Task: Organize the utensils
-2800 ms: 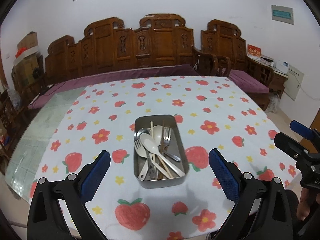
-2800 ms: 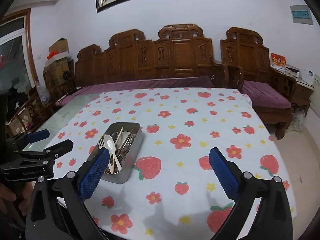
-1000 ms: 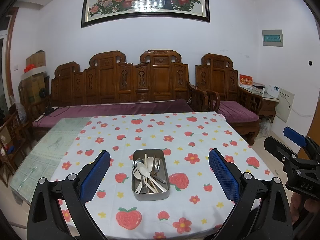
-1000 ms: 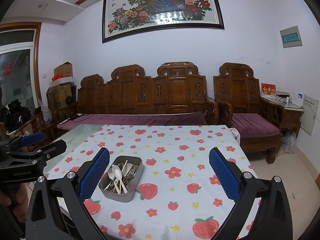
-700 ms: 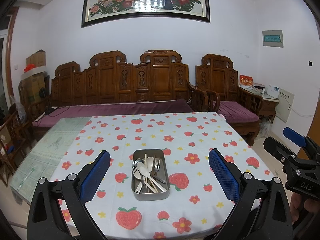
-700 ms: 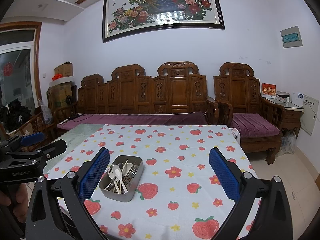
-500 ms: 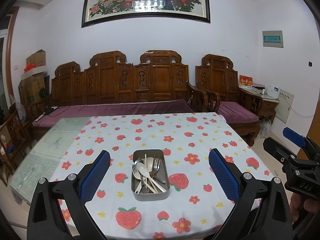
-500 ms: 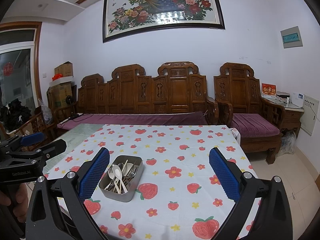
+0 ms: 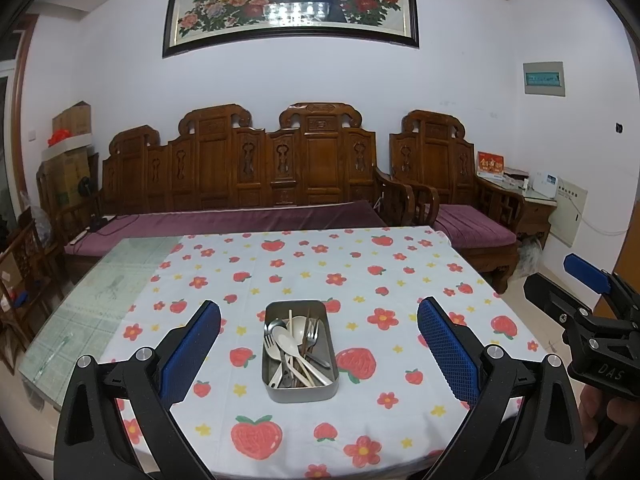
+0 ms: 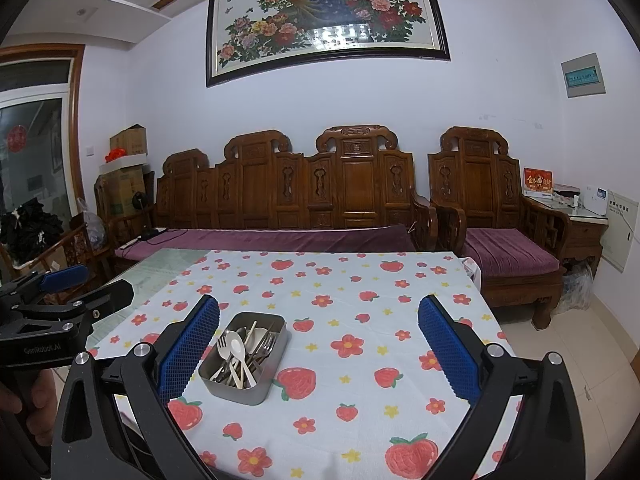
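Note:
A steel rectangular tin (image 9: 299,391) (image 10: 230,388) stands on the strawberry-print tablecloth, near the front edge. It holds several mixed utensils: metal forks (image 9: 312,328), a metal spoon (image 9: 274,325), cream plastic spoons (image 9: 285,338) (image 10: 236,347) and chopsticks. My left gripper (image 9: 318,350) is open, held back above the near edge, with the tin straight ahead between its blue pads. My right gripper (image 10: 318,354) is open too, with the tin beside its left pad. Each gripper shows at the edge of the other's view, the right gripper (image 9: 588,280) and the left gripper (image 10: 66,280). Nothing is held.
The table (image 9: 400,272) has a bare green glass strip (image 9: 100,292) on its left side. A carved wooden bench with purple cushions (image 9: 240,220) stands behind it, and an armchair (image 9: 472,228) at the right. Boxes (image 10: 128,184) are stacked at the far left.
Since 2.8 s ago both grippers rose and pulled back from the table, so the tin looks smaller. Over the last second nothing has visibly moved.

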The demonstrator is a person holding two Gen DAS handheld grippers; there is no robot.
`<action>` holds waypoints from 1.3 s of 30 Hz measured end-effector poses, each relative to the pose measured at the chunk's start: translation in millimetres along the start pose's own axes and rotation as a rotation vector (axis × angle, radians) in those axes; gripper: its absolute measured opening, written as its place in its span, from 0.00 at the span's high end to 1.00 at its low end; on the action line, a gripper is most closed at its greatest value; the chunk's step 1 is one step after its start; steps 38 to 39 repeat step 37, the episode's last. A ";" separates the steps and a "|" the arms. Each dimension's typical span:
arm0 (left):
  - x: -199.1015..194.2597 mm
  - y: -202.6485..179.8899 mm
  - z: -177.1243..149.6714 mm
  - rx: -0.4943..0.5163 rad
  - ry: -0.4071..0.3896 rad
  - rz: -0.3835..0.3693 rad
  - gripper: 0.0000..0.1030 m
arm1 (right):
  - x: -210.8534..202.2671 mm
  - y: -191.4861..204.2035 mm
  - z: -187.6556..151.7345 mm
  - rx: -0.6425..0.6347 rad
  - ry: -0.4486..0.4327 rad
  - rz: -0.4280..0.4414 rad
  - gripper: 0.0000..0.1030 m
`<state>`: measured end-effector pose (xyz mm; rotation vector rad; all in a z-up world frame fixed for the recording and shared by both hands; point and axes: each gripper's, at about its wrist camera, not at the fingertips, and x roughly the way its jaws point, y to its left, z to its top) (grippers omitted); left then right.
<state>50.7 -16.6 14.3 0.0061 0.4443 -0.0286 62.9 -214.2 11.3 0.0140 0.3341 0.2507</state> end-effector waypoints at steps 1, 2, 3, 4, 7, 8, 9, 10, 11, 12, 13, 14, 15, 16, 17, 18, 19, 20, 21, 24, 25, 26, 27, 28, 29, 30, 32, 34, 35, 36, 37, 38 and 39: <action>0.9 -0.5 0.0 0.001 0.000 0.000 0.08 | -0.2 -0.1 -0.2 0.000 0.001 0.001 0.03; 0.5 -0.3 0.0 0.000 0.000 0.000 0.08 | -0.4 -0.2 -0.3 0.000 0.001 0.000 0.03; 1.0 -0.5 -0.1 0.000 0.000 0.001 0.08 | -0.6 -0.5 -0.4 0.000 0.000 0.000 0.03; 0.6 -0.3 -0.1 0.000 0.000 0.000 0.08 | -0.2 -0.1 -0.1 0.000 0.001 0.001 0.03; 0.7 -0.2 -0.1 0.000 0.000 0.001 0.08 | -0.8 -0.4 -0.2 0.000 -0.001 0.001 0.03; 0.9 -0.3 -0.2 0.001 0.000 0.000 0.08 | 0.0 -0.1 0.1 0.000 0.000 0.001 0.03; 0.0 0.0 -0.3 0.000 -0.001 0.000 0.08 | 0.0 0.0 0.0 0.000 0.000 0.000 0.03; 0.2 -0.1 -0.3 0.000 0.000 0.001 0.08 | -0.2 -0.1 0.0 0.001 0.000 0.001 0.03; 0.9 -0.1 -0.3 0.001 0.000 0.000 0.08 | -0.5 -0.3 -0.2 0.001 -0.001 0.001 0.03; 0.9 -0.1 -0.4 0.001 0.000 0.000 0.08 | -0.6 -0.3 -0.3 0.001 -0.001 0.001 0.03; 0.2 0.0 -0.4 0.001 0.001 0.000 0.08 | -0.3 -0.2 -0.1 0.000 -0.001 0.000 0.03; 0.4 0.0 -0.5 0.001 0.001 0.000 0.08 | -0.3 -0.4 -0.2 0.001 -0.001 0.000 0.03; 0.0 0.2 -0.5 0.002 0.001 0.001 0.08 | 0.0 -0.1 -0.1 0.001 0.000 0.001 0.03; 0.5 0.1 -0.4 0.001 0.001 0.001 0.08 | -0.2 -0.2 -0.1 0.001 -0.001 0.000 0.03; 0.1 0.3 -0.4 0.001 0.000 0.001 0.08 | 0.0 -0.2 -0.1 0.000 0.000 0.000 0.03; 0.8 0.1 -0.5 0.001 -0.001 0.001 0.08 | -0.5 -0.5 -0.3 0.001 0.000 0.001 0.03; 0.4 0.3 -0.5 0.001 -0.001 0.001 0.08 | -0.2 -0.3 -0.2 0.001 -0.001 0.001 0.03; 0.8 0.1 -0.5 0.001 0.000 0.000 0.08 | -0.1 -0.3 -0.2 0.000 0.000 0.001 0.03; 0.0 0.6 -0.5 0.001 0.000 0.001 0.08 | -0.1 -0.4 -0.1 0.000 -0.001 0.001 0.03; -0.1 0.5 -0.6 0.000 0.001 0.000 0.08 | -0.1 -0.4 -0.3 0.000 0.000 0.001 0.03; -0.2 0.4 -0.8 0.000 0.000 0.000 0.08 | -0.1 -0.4 -0.3 0.000 0.000 0.001 0.03; -0.5 0.5 -1.0 0.000 0.000 0.000 0.08 | -0.5 -0.7 -0.5 -0.001 0.000 0.000 0.03; -0.3 0.5 -1.0 0.000 0.001 0.000 0.08 | -0.3 -0.6 -0.4 0.001 0.000 0.001 0.03; -1.0 0.9 -1.0 -0.001 0.003 0.000 0.08 | -0.3 -0.5 -0.4 0.001 0.000 0.001 0.03; -0.3 0.7 -1.0 -0.002 0.002 0.001 0.08 | -0.6 -0.6 -0.5 0.000 0.000 0.001 0.03; -1.3 1.3 -1.1 -0.004 0.003 0.000 0.08 | -0.8 -0.9 -0.6 0.001 -0.001 0.000 0.03; -3.5 1.8 -3.1 -0.007 0.003 0.000 0.08 | -0.5 -0.9 -0.5 0.003 -0.002 0.000 0.03; -4.1 2.0 -3.3 -0.005 0.004 0.002 0.08 | 1.8 -0.7 -0.9 0.003 -0.001 -0.001 0.03; -3.4 2.0 -3.1 -0.006 0.003 0.000 0.08 | 1.9 -0.7 -1.1 0.002 0.000 -0.001 0.03; -4.6 2.3 -3.4 -0.006 0.004 0.000 0.08 | 1.8 -0.8 -0.7 0.002 0.000 0.000 0.03; -3.9 2.0 -3.2 -0.006 0.004 0.000 0.08 | 1.8 -0.8 -0.7 0.002 0.000 0.000 0.03; -3.9 2.0 -3.2 -0.006 0.004 0.000 0.08 | 1.8 -0.8 -0.7 0.002 0.000 0.000 0.03; -3.9 2.0 -3.2 -0.006 0.004 0.000 0.08 | 1.8 -0.8 -0.7 0.002 0.000 0.000 0.03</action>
